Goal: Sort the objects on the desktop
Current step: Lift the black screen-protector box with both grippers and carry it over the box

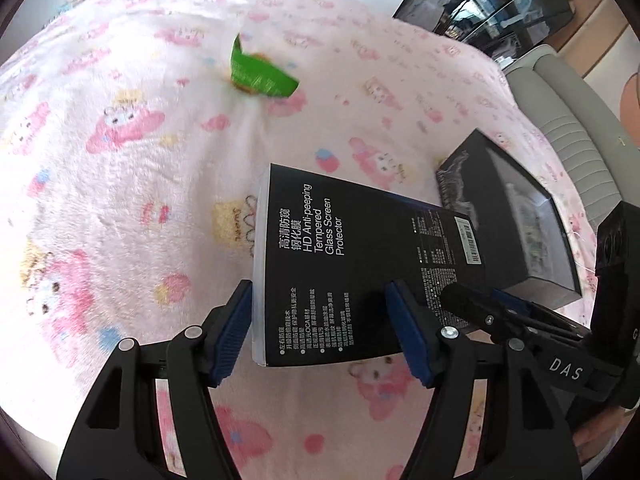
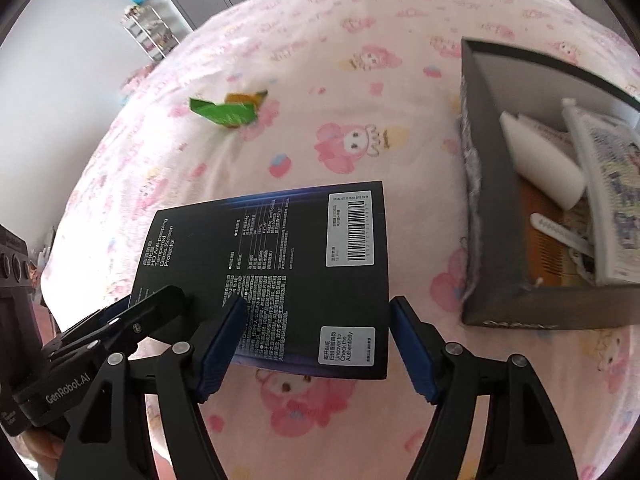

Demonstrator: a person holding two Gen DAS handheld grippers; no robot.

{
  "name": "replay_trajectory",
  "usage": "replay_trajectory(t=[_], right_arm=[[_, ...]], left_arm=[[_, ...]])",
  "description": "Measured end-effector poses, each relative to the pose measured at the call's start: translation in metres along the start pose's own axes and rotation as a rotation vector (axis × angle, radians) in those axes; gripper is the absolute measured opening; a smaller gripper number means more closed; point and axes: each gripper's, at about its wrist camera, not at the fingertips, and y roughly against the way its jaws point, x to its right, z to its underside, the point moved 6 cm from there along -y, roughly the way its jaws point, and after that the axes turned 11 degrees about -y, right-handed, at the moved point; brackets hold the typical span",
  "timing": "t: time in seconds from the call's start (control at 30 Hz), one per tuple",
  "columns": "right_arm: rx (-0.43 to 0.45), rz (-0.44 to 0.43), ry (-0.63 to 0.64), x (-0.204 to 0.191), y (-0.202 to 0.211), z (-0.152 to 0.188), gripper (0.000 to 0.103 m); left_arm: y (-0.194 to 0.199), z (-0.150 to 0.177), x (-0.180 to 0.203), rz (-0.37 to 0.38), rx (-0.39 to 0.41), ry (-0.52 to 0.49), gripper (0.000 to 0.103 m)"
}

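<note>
A flat black screen-protector box lies on the pink cartoon blanket; it also shows in the right wrist view. My left gripper is open, its blue pads astride the box's near left part. My right gripper is open, its pads astride the box's near right end. Whether any pad touches the box I cannot tell. A green packet lies farther back on the blanket, also in the right wrist view.
An open dark storage box stands to the right and holds a white tube, a comb and a printed card. It shows in the left wrist view too. A grey chair is beyond the blanket's right edge.
</note>
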Motion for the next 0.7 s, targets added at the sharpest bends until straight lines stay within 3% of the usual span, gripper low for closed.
replay_trajectory(t=[0.33, 0.7], right_arm=[[0.103, -0.036, -0.051, 0.025, 0.056, -0.006, 0.07], [0.207, 0.0, -0.112, 0.091, 0.114, -0.025, 0.07]], left_arm=[[0.028, -0.016, 0.056, 0.025, 0.07, -0.099, 0.066], [0.017, -0.041, 0.148, 0.105, 0.091, -0.163, 0.065]])
